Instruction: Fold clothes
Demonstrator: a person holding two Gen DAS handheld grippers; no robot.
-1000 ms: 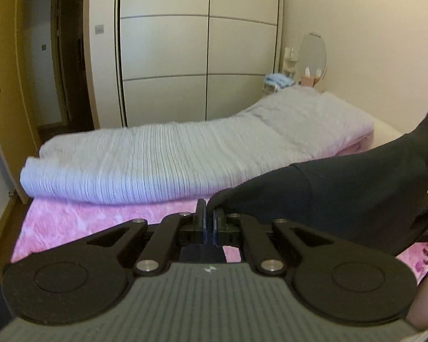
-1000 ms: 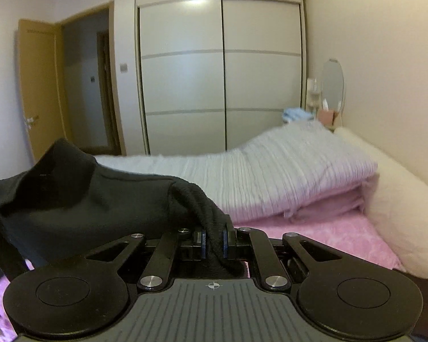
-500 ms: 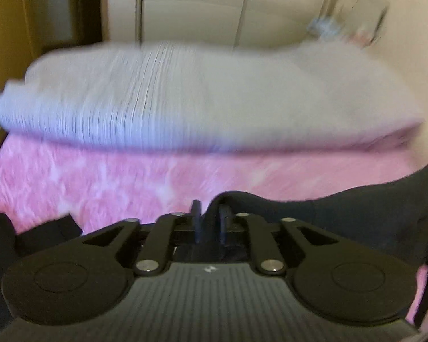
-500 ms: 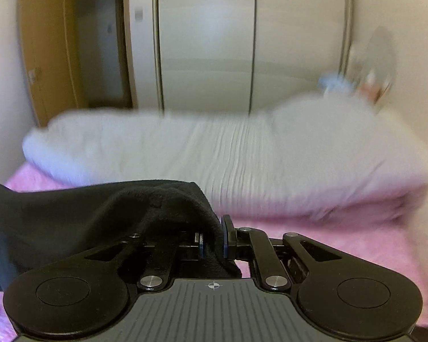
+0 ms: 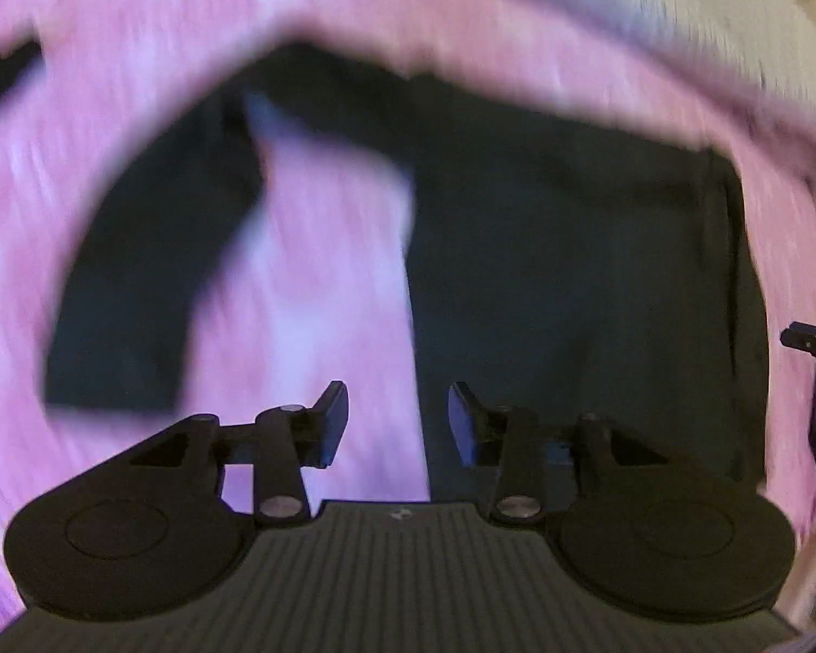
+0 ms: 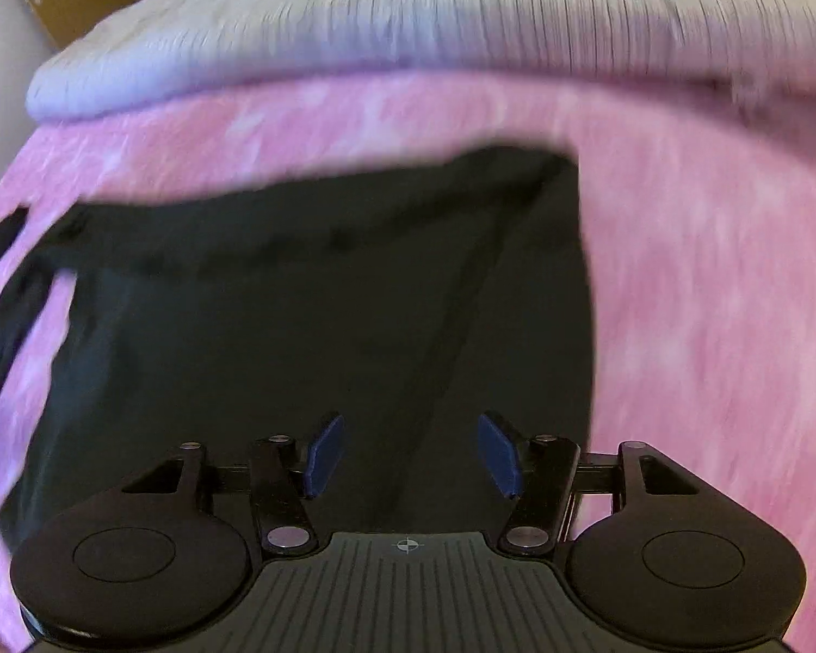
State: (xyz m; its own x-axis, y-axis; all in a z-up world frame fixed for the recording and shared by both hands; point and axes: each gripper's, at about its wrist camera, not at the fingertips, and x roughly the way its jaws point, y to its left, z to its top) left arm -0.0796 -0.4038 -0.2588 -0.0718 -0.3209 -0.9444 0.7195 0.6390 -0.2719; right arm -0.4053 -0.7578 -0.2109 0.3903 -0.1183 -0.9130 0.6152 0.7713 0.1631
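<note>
A dark garment (image 5: pixel 571 272) is spread flat on the pink bedsheet (image 6: pixel 707 299), one sleeve (image 5: pixel 136 283) angled outward. It is judged soft, light and limp; hold is best taken at a hem corner or sleeve end. The left gripper (image 5: pixel 397 419) and right gripper (image 6: pixel 410 451) are spread wide, nothing held.

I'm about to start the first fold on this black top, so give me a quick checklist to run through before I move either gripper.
1. Left gripper released: ok, fingers apart, nothing between them.
2. Right gripper released: ok, open and empty above the cloth.
3. Black top down on the pink sheet: ok, body looks spread out.
4. Sleeve laid out: ok, it arcs away from the body on the left, with sheet showing between.
5. Wrinkles or bunching: cannot tell, both views are motion blurred.
6. Clear of the grey striped blanket: ok, pink sheet shows between them.
</note>
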